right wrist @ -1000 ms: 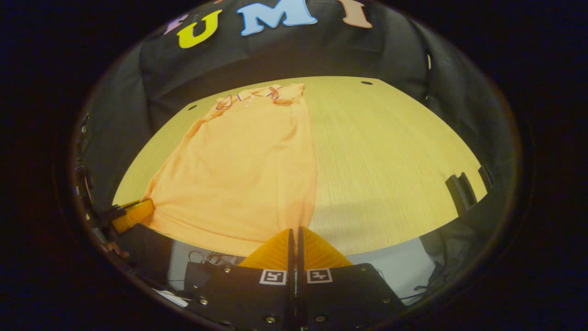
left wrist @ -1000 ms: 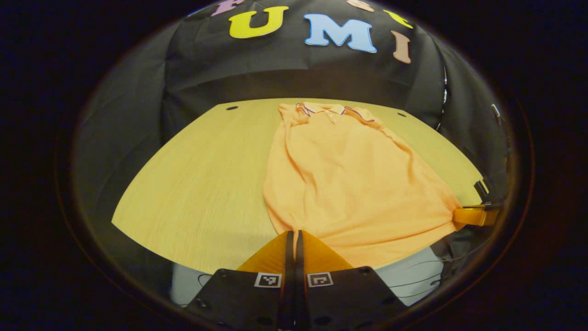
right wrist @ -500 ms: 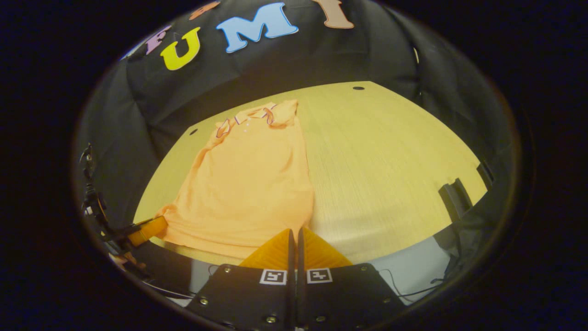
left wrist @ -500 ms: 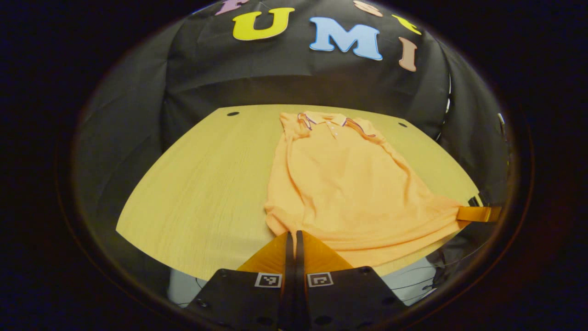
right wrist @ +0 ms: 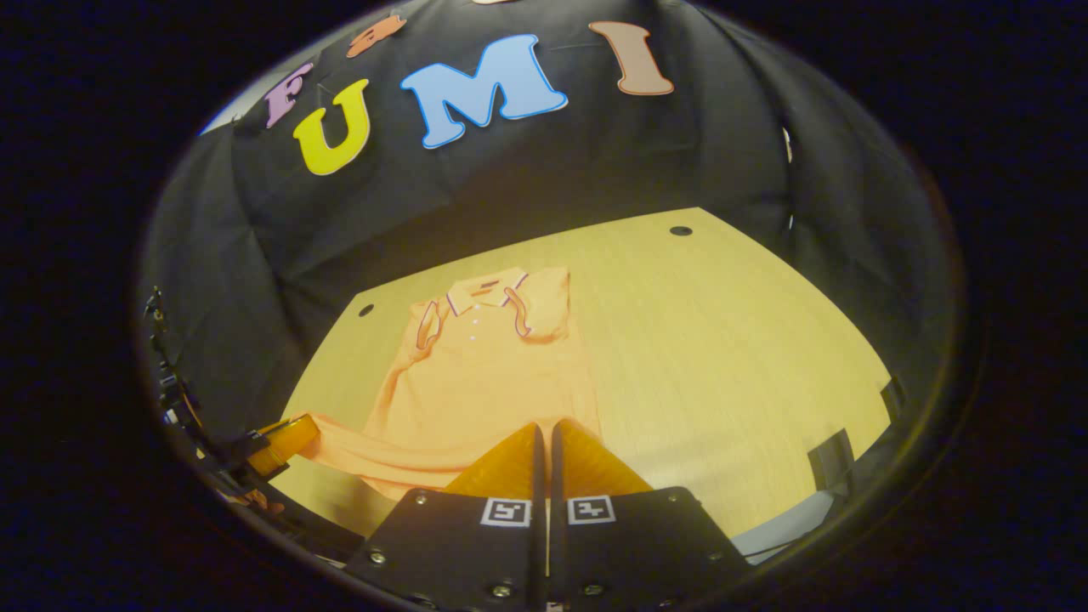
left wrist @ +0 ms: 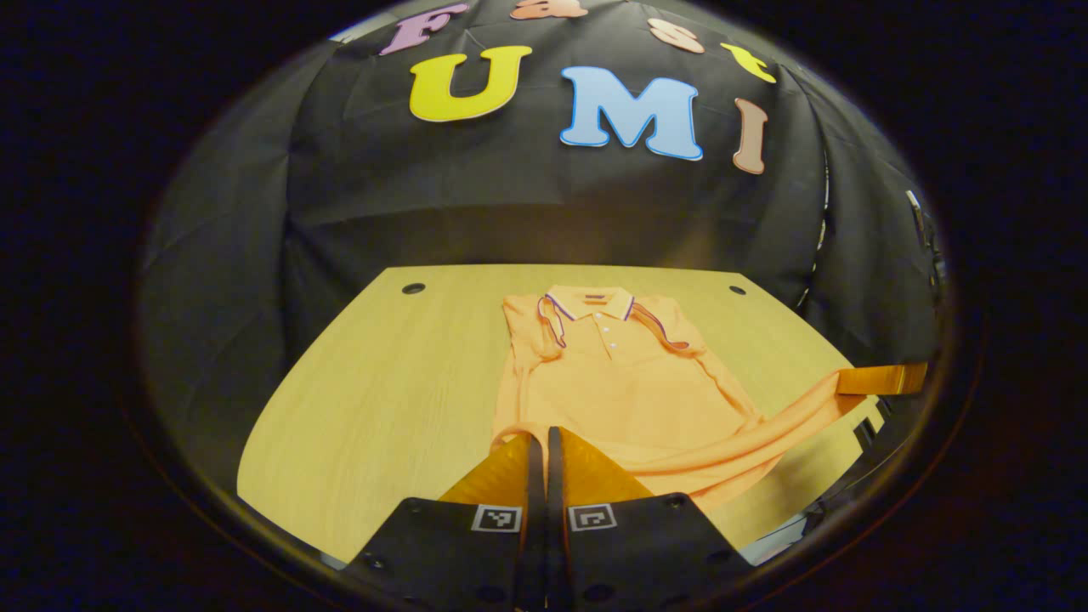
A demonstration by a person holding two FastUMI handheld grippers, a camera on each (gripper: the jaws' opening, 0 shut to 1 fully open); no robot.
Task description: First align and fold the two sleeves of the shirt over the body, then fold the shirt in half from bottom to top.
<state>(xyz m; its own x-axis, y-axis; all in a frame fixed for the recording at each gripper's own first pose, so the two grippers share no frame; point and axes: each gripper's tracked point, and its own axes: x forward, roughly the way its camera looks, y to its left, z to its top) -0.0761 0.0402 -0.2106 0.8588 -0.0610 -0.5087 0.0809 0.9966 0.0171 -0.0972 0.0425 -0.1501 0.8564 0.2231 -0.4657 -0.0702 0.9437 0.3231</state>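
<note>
Orange polo shirt (left wrist: 625,382) lies on a pale wooden table (left wrist: 382,382), collar (left wrist: 589,299) at the far end toward the black cloth wall (left wrist: 510,195), sleeves already folded in over the body; hem end is raised off the tabletop, slung between the two grippers.

Left gripper (left wrist: 538,442): fingers pressed together with hardly a gap, one hem corner (left wrist: 510,435) pinched at the tips; fabric curls up just ahead of them; the shirt's body spreads ahead and a little to the right of this gripper.

Right gripper (right wrist: 544,433): fingers likewise closed tight; the other hem corner meets the tips, though the pinch itself is hidden behind the fingers; in the left gripper view this gripper (left wrist: 880,379) sits far out to the right, with a taut band of hem (left wrist: 748,438) running to it.

From the right gripper, the left gripper (right wrist: 285,442) shows low and far to the left, cloth drawn up to it; the shirt lies ahead and to the left; bare table off to the right.
</note>
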